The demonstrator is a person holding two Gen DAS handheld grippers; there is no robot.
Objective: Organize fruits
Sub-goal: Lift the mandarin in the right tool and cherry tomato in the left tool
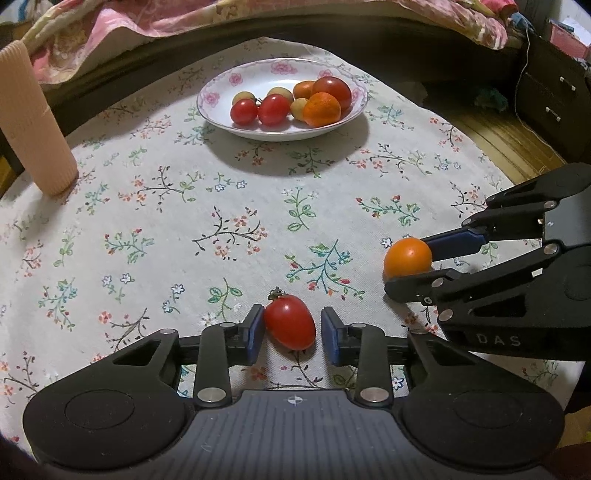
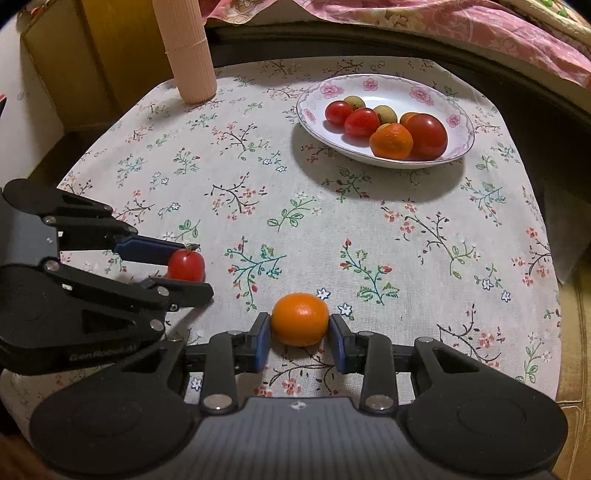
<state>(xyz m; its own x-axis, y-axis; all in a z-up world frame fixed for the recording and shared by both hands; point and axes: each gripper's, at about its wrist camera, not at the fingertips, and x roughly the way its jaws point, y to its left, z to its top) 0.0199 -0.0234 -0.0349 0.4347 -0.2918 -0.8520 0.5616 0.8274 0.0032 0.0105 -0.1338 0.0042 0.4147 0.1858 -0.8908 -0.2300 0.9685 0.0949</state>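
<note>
Plate (image 1: 221, 122): 7 fruits in; 2 left — left gripper (image 1: 291, 330) fingers open astride tomato (image 1: 290, 326), right gripper (image 2: 300, 334) fingers touching mandarin (image 2: 300, 318).

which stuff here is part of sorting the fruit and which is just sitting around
Job: red tomato between the left gripper fingers; orange in the right gripper; plate of fruit.
Lying about: pink cup, tablecloth, bedding.

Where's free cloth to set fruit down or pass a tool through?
Widest bare patch: mid-cloth, between the plate, the pink cup and both tools. Cloth right of the plate is free too. Crowded: near edge, left tool around the tomato, right tool around the orange.
</note>
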